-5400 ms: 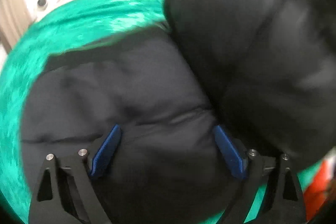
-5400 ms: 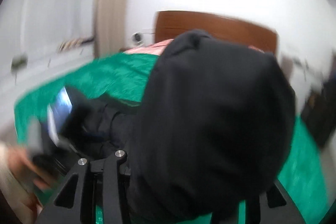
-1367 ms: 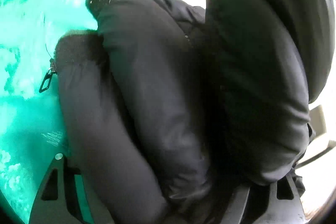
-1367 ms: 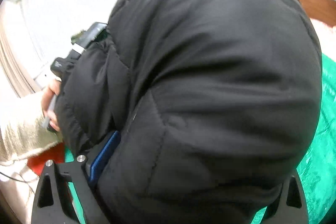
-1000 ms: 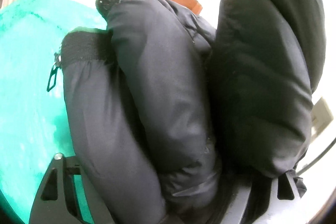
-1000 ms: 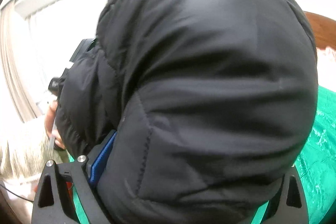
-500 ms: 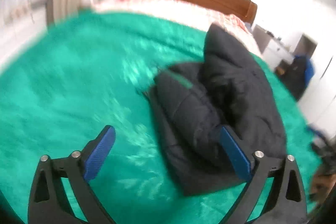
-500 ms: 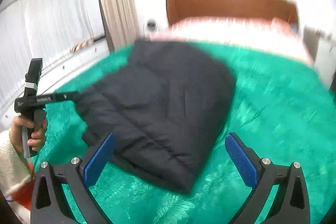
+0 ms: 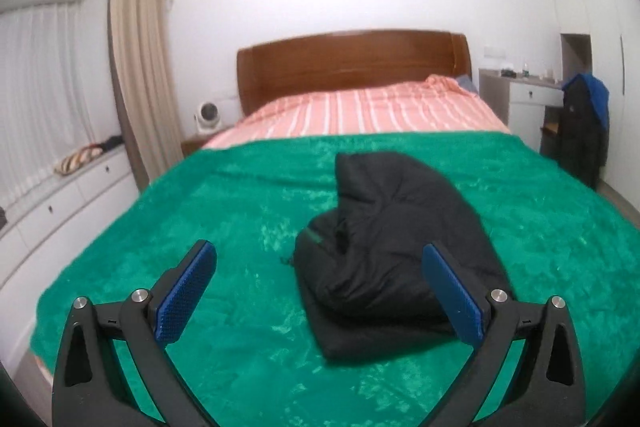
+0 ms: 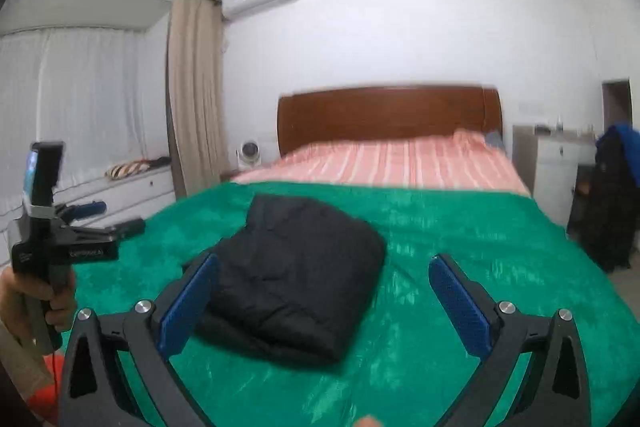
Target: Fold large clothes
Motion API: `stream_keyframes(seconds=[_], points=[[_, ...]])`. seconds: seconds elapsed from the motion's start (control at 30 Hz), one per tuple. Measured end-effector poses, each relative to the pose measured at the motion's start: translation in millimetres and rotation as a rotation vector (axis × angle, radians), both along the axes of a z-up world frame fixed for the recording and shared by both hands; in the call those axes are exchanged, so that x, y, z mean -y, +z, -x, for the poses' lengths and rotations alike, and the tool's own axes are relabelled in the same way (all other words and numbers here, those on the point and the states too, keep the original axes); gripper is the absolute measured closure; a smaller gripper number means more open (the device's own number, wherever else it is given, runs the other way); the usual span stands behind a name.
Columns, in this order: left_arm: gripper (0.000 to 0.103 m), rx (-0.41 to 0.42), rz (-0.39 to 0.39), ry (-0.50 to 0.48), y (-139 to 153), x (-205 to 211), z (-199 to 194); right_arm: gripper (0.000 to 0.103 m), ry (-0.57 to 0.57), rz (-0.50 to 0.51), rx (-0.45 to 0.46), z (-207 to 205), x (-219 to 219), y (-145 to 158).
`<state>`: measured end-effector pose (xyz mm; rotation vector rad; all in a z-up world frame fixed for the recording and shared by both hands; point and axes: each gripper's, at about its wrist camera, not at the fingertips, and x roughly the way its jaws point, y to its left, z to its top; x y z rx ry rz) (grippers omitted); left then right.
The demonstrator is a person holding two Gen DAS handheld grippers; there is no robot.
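A black puffer jacket (image 9: pixel 392 235) lies folded in a thick bundle on the green blanket (image 9: pixel 200 195), its hood end toward the headboard. My left gripper (image 9: pixel 318 249) is open and drawn back from it, nothing between its blue pads. In the right wrist view the same jacket (image 10: pixel 296 267) sits just beyond my right gripper (image 10: pixel 324 259), which is also open and holds nothing. The left gripper (image 10: pixel 116 217) shows there at the far left, held by a hand (image 10: pixel 52 299) and apart from the jacket.
The blanket (image 10: pixel 460 227) covers the near half of a bed with a pink striped sheet (image 9: pixel 372 111) and wooden headboard (image 9: pixel 352 63). White drawers (image 9: pixel 60 203) and a curtain (image 9: pixel 136 75) run along the left. A dark coat (image 9: pixel 584 131) hangs by a desk on the right.
Both grippers were closed around the bulky jacket, which filled the views. They have let go and pulled back, and the jacket now rests folded on the blanket.
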<state>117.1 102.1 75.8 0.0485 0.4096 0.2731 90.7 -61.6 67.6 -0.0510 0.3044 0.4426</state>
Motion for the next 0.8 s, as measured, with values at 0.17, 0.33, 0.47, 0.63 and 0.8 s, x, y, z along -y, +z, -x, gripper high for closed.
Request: stream_keyframes(seconds=[0.17,0.33,0.47,0.63,0.8], points=[[0.000,0.049,-0.033,0.009,10,16,14,0.000,-0.055,0.018,0.042,24,8,2],[0.000,0.103,-0.037,0.010,24,29,37,0.000,-0.010,0.045,-0.018,36,8,6],[0.000,0.124,-0.075,0.057,27,40,50,0.000,-0.022,0.051,0.038,56,11,5],[0.000,0.033,-0.074,0.135,9,43,65,0.000,-0.081,0.145,0.036,71,-3,-1],[0.000,-0.117,-0.003,0.019,-25,45,77,0.000,-0.050,0.132,-0.089,81,-7,-33]])
